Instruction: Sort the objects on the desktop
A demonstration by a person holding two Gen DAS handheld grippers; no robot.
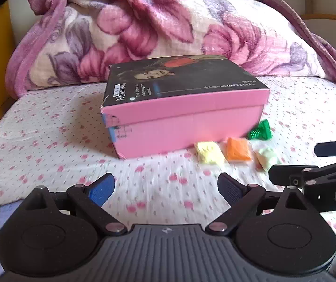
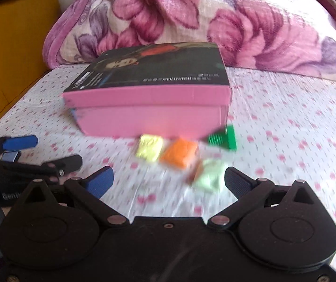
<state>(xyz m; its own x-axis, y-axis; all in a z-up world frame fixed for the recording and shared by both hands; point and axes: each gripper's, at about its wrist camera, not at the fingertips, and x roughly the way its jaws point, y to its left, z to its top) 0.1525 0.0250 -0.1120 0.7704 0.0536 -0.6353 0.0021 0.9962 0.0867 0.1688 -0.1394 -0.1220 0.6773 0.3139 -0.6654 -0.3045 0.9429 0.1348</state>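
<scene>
Both tongs hang low over the bed with nothing between their blue, ribbed pads: the left tongs (image 1: 165, 188) are spread wide, and the right tongs (image 2: 169, 181) are spread just as wide, each on black hinged links, the right ones hovering close above the pale green packet. Largest of all is the bed (image 1: 50, 155), its sheet a thin, crinkled white cotton dotted with small pink sprigs. Across its far edge lies a thick plush blanket (image 1: 144, 23), fleecy, printed with big pink and purple flowers and bunched into soft folds. Near the middle of the bed sits a rectangular cardboard shoebox (image 1: 186, 119), lid on, with smooth pink sides, a dark printed top, and a scuffed, blue-taped left corner; its small lettering is upside down and mostly unreadable. Along the box's near side lies a short row of soft, pillow-shaped packets, blurred in the right wrist view: a yellow packet (image 1: 209, 152), an orange packet (image 1: 237, 149) just beside it, and a pale green packet (image 1: 266, 158) nearest the bed's near edge. Smallest is a green plastic bolt (image 1: 260, 130), threaded shank and flat head, on its side at the box's right corner.
</scene>
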